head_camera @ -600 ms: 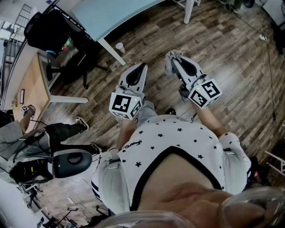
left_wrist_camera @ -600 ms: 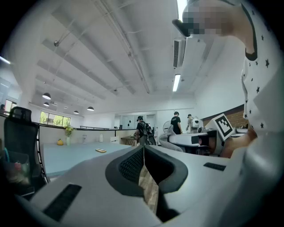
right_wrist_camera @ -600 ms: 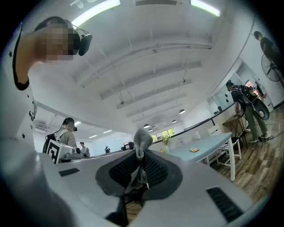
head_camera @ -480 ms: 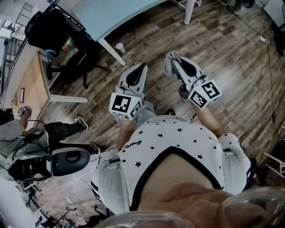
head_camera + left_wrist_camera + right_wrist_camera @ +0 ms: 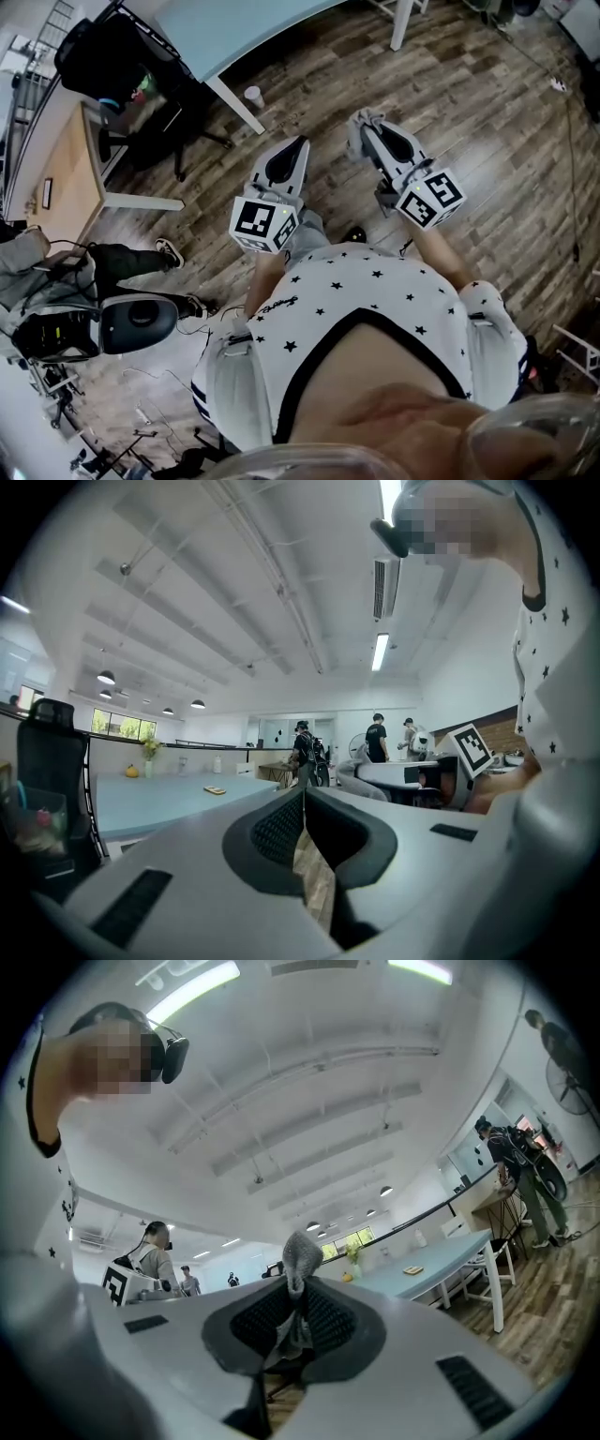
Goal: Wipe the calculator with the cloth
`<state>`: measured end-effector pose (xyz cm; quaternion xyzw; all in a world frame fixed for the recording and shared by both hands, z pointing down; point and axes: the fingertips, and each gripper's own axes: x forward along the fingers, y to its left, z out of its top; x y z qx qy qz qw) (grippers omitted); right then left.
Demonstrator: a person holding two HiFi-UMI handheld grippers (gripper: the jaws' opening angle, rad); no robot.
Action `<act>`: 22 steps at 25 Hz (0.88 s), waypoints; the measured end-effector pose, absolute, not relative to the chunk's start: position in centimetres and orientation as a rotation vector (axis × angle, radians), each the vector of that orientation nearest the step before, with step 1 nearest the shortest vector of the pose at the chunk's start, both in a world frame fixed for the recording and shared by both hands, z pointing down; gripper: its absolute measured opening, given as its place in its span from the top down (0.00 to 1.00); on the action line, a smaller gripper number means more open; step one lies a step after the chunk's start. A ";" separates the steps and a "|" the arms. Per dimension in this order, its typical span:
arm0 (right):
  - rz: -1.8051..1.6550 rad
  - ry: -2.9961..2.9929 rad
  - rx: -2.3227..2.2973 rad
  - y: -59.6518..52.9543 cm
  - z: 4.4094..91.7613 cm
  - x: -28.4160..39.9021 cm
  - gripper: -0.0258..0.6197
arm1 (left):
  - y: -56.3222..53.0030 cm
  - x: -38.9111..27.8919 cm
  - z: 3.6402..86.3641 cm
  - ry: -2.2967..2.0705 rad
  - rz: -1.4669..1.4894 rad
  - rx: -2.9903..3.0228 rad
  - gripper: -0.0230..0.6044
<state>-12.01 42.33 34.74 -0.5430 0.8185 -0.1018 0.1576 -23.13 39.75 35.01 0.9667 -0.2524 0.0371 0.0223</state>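
My left gripper (image 5: 297,143) is held up in front of the chest, shut, with nothing between its jaws; in the left gripper view (image 5: 303,795) the jaws meet with only floor showing below them. To its right, my right gripper (image 5: 362,119) is shut on a grey cloth (image 5: 371,118), whose bunched end sticks up above the jaws (image 5: 300,1254). A small flat object (image 5: 215,789) lies on the light blue table (image 5: 234,28), too small to tell whether it is the calculator; it also shows in the right gripper view (image 5: 413,1269).
Both grippers hang over a wooden plank floor (image 5: 487,122). A white cup (image 5: 251,96) stands on the floor by the table leg. A black chair (image 5: 112,56), a wooden desk (image 5: 66,178) and a seated person (image 5: 56,272) are at the left. Other people stand in the distance (image 5: 303,752).
Both grippers stay where they were. The seated person at the left has shifted, and the marker cube in their hand has gone from view.
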 end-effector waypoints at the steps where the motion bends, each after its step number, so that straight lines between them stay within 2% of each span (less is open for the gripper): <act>1: -0.297 2.340 -1.551 42.5 34.8 -11.9 0.90 | 39.9 -23.0 34.9 -0.781 0.111 2.995 0.91; 22: -0.314 2.285 -1.639 40.2 35.9 -8.4 0.90 | 36.7 -20.1 35.3 -0.714 0.137 3.013 0.91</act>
